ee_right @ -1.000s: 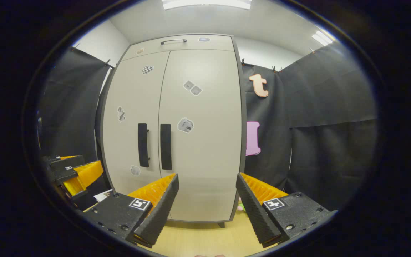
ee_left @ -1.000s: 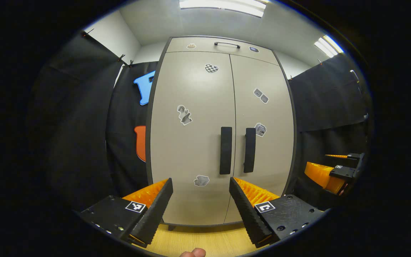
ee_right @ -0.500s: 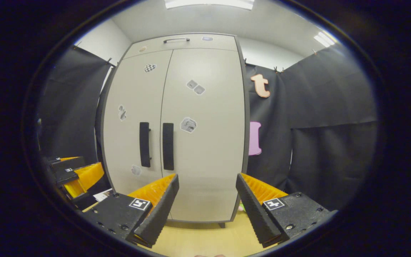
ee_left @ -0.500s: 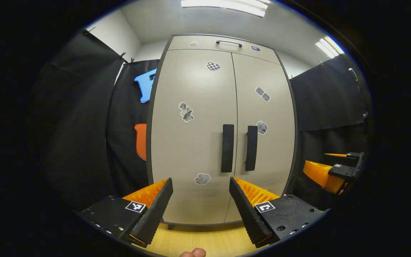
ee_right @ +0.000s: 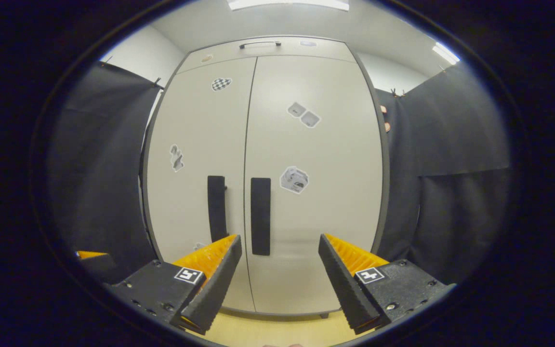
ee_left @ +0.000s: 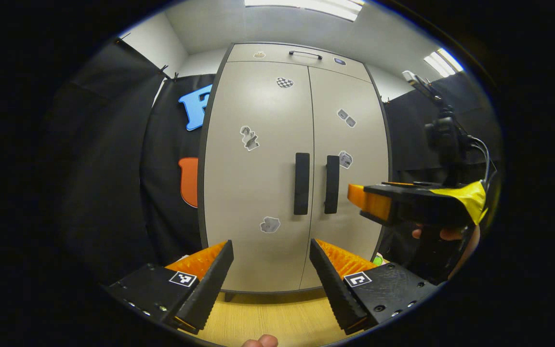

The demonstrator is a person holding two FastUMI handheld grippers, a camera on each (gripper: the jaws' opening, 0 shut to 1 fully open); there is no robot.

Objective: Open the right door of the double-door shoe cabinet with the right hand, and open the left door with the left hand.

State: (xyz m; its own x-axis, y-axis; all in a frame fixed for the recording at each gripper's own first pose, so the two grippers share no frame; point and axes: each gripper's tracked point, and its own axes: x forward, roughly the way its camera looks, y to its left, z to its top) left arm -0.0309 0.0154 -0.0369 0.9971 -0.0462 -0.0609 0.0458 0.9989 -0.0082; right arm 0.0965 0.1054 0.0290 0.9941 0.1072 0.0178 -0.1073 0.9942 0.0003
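Black cloth (ee_right: 451, 125) flanks the closed shoe cabinet (ee_right: 268, 144), stickers (ee_right: 294, 180) on its doors.

**Hidden, cut off or too small to tell**

In the left gripper view the right gripper (ee_left: 362, 202) covers the lower right edge of the shoe cabinet (ee_left: 258, 193), and its fingertips cannot be told apart. The hand (ee_left: 443, 234) holding it is mostly hidden. The stickers (ee_right: 294, 180) on the doors are too small to make out. A fingertip (ee_left: 260, 341) is cut off at the bottom edge.

beige cabinet (ee_right: 268, 159) – both doors shut
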